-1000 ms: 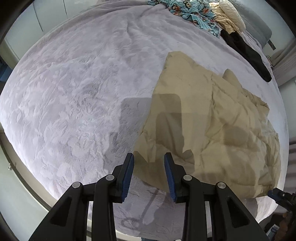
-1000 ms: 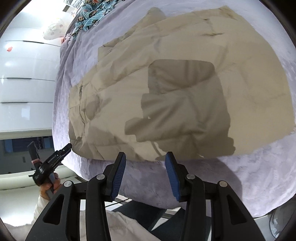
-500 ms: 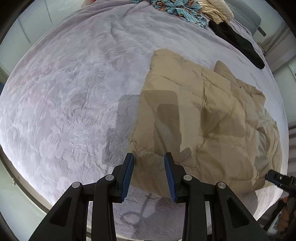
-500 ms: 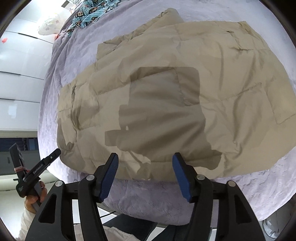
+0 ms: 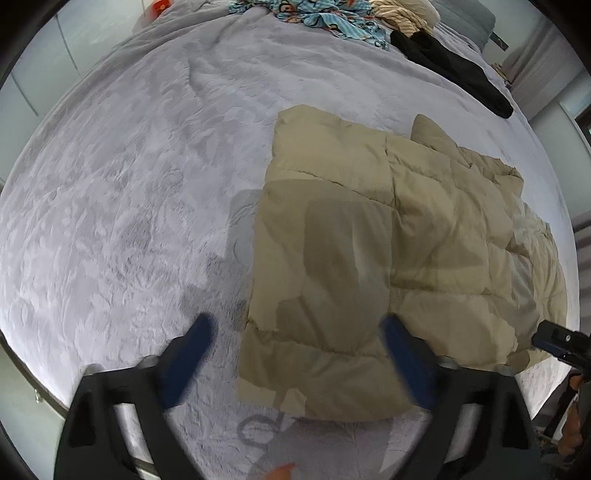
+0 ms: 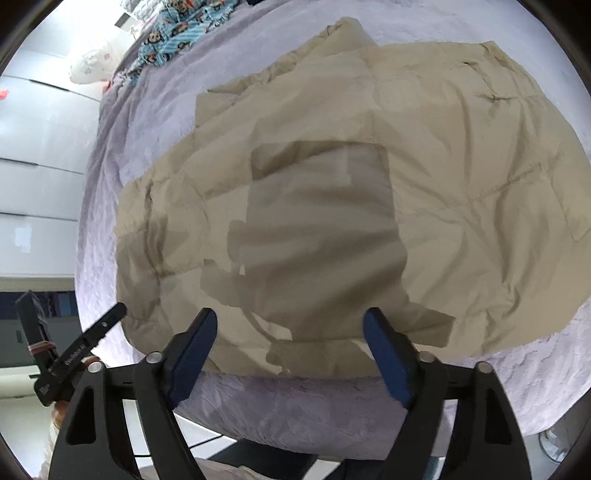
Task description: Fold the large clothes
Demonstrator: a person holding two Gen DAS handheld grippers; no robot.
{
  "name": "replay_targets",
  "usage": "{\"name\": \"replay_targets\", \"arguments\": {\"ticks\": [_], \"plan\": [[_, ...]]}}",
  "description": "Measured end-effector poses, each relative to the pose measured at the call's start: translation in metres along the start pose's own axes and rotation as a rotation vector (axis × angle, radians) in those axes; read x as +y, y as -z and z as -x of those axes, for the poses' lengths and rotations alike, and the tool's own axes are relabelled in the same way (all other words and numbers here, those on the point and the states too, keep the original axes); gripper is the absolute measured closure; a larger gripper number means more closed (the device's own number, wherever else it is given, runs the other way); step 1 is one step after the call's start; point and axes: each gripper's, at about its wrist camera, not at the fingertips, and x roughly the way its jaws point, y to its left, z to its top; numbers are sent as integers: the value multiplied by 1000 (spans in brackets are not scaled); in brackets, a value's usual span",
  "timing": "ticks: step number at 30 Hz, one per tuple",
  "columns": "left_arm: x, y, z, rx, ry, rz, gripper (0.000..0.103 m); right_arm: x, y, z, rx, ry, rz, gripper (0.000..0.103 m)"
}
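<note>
A large beige quilted padded garment (image 5: 399,258) is spread flat on the pale lilac textured bedspread (image 5: 129,221), close to the near edge of the bed, with its stitched panels wrinkled and one corner or sleeve bunched up at the far side. No clean fold is seen along its visible edges, so the folding is judged to be at an early stage, with the main folds left to do. The left gripper (image 5: 295,354) is held above the near left corner of the garment, its blue-padded fingers wide apart and empty. The right gripper (image 6: 290,347) is poised over the near hem, fingers likewise spread and gripping nothing. A patterned blue cloth (image 5: 325,18) and a black garment (image 5: 454,70) are left well apart at the far end.
</note>
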Motion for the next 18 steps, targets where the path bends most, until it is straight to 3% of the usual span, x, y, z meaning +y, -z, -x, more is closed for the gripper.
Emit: {"name": "replay_targets", "arguments": {"ticks": [5,10,13,16,18], "plan": [[-5,-4,-3,-9,-1,-19,0,4,-3,-2,-26,-11,-12,18],[-3,-6,-12,12,-3,4,0,12,0,4,-126,-4,-7,18],[-1,-6,-15,11,-12,-4,0,22,2,8,-194,68,63,18],[2,-7,-20,27,18,-7,0,30,-3,3,-129,119,127,18],[4,-7,-21,28,34,3,0,28,-7,-2,-68,70,97,18]]}}
